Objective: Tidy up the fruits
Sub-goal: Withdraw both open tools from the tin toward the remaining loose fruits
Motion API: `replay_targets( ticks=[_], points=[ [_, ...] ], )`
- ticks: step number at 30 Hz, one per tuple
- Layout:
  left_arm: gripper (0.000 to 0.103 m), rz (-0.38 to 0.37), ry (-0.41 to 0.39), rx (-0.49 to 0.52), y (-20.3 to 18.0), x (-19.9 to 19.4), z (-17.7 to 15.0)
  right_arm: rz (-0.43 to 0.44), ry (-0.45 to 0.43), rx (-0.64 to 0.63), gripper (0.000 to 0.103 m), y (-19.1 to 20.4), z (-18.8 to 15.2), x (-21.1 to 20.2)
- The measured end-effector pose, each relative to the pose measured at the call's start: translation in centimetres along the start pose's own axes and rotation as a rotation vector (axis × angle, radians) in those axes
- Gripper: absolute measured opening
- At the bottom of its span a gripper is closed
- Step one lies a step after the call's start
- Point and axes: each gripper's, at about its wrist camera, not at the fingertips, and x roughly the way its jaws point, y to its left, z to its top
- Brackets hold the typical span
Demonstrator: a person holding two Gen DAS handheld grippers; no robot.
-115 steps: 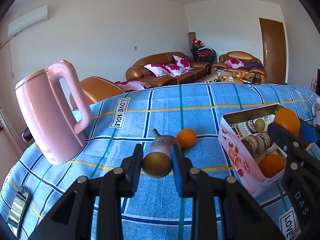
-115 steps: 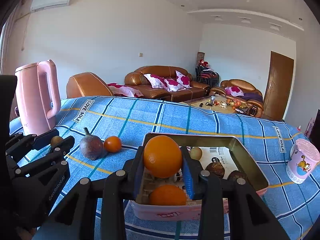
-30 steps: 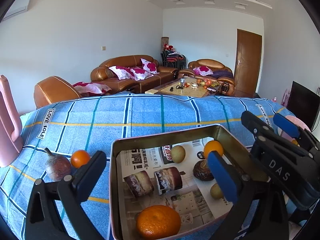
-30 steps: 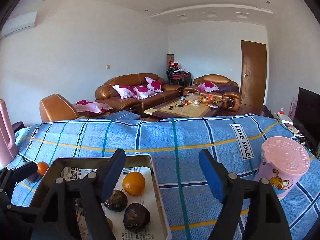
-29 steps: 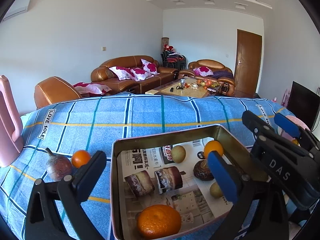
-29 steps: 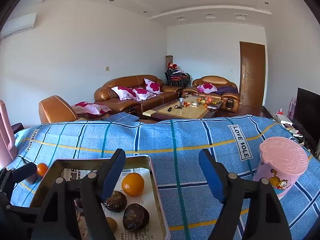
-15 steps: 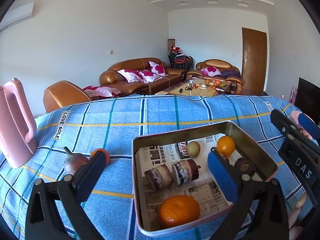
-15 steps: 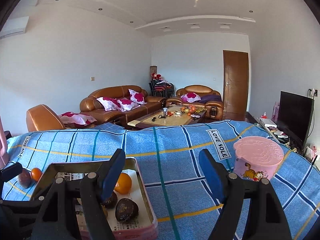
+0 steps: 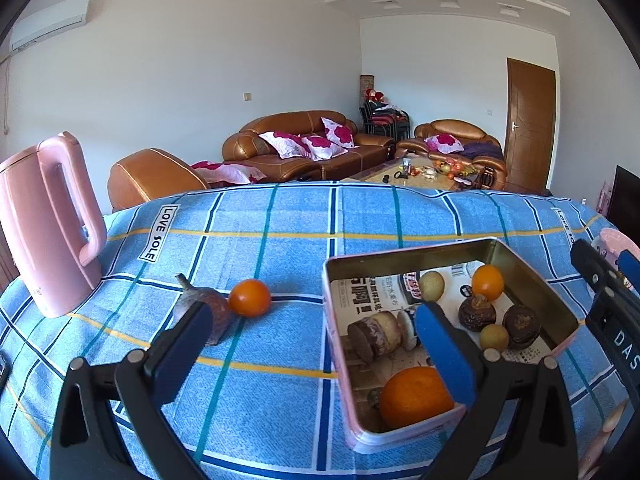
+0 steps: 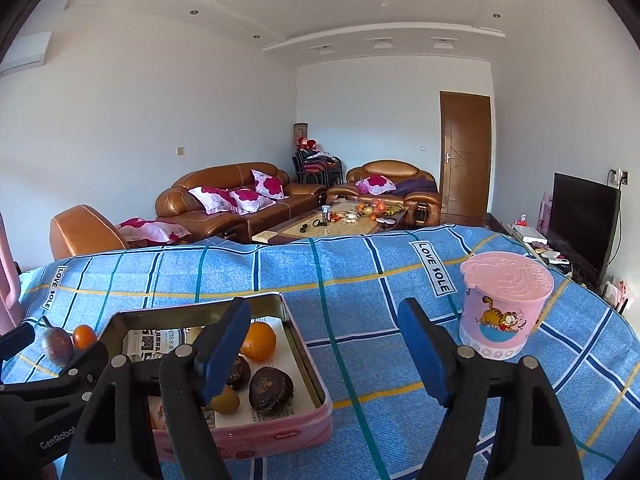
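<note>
A pink tin (image 9: 404,256) lined with newspaper holds a large orange (image 9: 414,396), a small orange (image 9: 487,282) and several brown and yellowish fruits. Left of it on the blue cloth lie a small orange (image 9: 250,298) and a purple-brown fruit with a stem (image 9: 218,308). My left gripper (image 9: 316,348) hangs open and empty, its left finger in front of the purple fruit, its right finger over the tin. My right gripper (image 10: 324,344) is open and empty just right of the tin (image 10: 306,360). The loose orange (image 10: 84,336) shows at far left.
A tall pink kettle (image 9: 52,224) stands at the table's left. A pink lidded cup (image 10: 504,304) stands right of my right gripper. The blue plaid cloth (image 9: 280,208) covers the table. Sofas and a coffee table lie beyond its far edge.
The left view has swung left: the tin slid right and the kettle came into sight. The right view has swung right, away from the tin towards the cup. Earlier held fruits are released.
</note>
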Motion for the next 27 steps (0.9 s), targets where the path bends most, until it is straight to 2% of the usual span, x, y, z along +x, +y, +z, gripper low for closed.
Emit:
replay_targets(
  ticks=[13, 27],
  points=[
    [0.103, 0.066, 0.029, 0.051, 3.5, 0.9, 0.0, 0.040, 0.050, 0.014, 0.078, 4.2, -0.4, -0.1],
    [0.103, 0.186, 0.096, 0.003, 11.8, 3.6, 0.4, 0.158, 0.053, -0.064, 0.078, 11.6, -0.5, -0.3]
  ],
)
